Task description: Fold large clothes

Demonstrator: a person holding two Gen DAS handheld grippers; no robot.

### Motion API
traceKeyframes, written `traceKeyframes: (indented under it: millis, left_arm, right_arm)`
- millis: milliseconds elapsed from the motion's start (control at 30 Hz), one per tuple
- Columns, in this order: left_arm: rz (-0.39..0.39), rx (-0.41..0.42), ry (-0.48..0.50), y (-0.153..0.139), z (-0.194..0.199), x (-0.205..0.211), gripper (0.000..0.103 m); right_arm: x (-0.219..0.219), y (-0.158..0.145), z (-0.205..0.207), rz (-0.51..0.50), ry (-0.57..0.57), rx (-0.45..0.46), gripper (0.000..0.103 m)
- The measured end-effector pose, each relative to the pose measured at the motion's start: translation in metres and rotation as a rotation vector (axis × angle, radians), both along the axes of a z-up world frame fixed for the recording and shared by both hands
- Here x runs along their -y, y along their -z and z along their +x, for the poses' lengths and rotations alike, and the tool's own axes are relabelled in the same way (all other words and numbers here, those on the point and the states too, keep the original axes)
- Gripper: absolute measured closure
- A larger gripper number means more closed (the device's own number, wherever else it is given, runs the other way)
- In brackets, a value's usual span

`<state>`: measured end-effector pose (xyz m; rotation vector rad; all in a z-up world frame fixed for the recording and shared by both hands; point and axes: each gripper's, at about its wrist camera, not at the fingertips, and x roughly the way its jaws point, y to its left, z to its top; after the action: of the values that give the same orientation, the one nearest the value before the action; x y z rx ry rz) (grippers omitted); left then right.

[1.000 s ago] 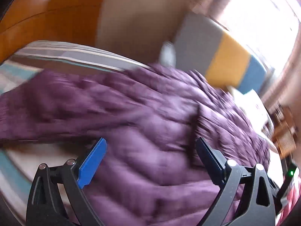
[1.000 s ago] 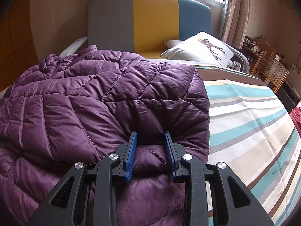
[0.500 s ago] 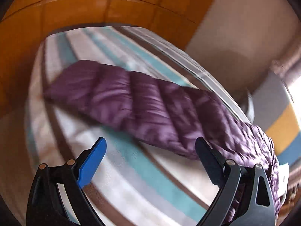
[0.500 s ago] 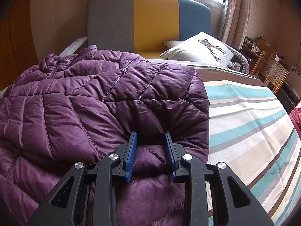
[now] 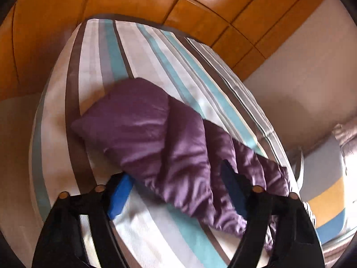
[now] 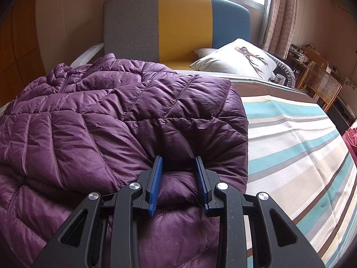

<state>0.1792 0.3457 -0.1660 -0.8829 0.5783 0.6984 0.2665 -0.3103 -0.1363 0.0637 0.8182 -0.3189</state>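
On the striped bed (image 5: pixel 93 71), the left tongs (image 5: pixel 178 192) have swung from the jacket body to the purple jacket's (image 6: pixel 111 122) sleeve (image 5: pixel 156 143), now at 12 o'clock between wide-open jaws. The right tongs (image 6: pixel 179 183) still pinch the hem narrowly, so I judge the sleeve fold comes next.

Both wrist views look close over the same jacket (image 6: pixel 111 122) on the bed (image 5: pixel 93 71).
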Motion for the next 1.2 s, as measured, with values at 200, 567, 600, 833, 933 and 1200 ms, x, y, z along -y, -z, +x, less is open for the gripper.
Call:
traceKeyframes:
  millis: [200, 567, 600, 833, 933, 1200]
  left_arm:
    - [-0.065, 0.02, 0.003, 0.01, 0.006, -0.008, 0.09]
    - [0.195, 0.027, 0.09, -0.04, 0.026, 0.046, 0.096]
    - [0.241, 0.032, 0.127, -0.049, 0.031, 0.059, 0.096]
    - [0.531, 0.002, 0.347, -0.086, 0.062, 0.141, 0.096]
    - [0.622, -0.005, 0.44, -0.094, 0.073, 0.179, 0.096]
    - [0.746, -0.056, 0.671, -0.092, 0.092, 0.28, 0.096]
  right_arm:
    - [0.0, 0.0, 0.0, -0.001, 0.0, 0.0, 0.073]
    - [0.0, 0.0, 0.0, -0.002, 0.0, 0.0, 0.073]
    - [0.0, 0.0, 0.0, -0.001, 0.0, 0.0, 0.073]
    - [0.0, 0.0, 0.0, -0.002, 0.0, 0.0, 0.073]
    - [0.0, 0.0, 0.0, -0.001, 0.0, 0.001, 0.073]
    - [0.0, 0.0, 0.0, 0.002, -0.001, 0.002, 0.073]
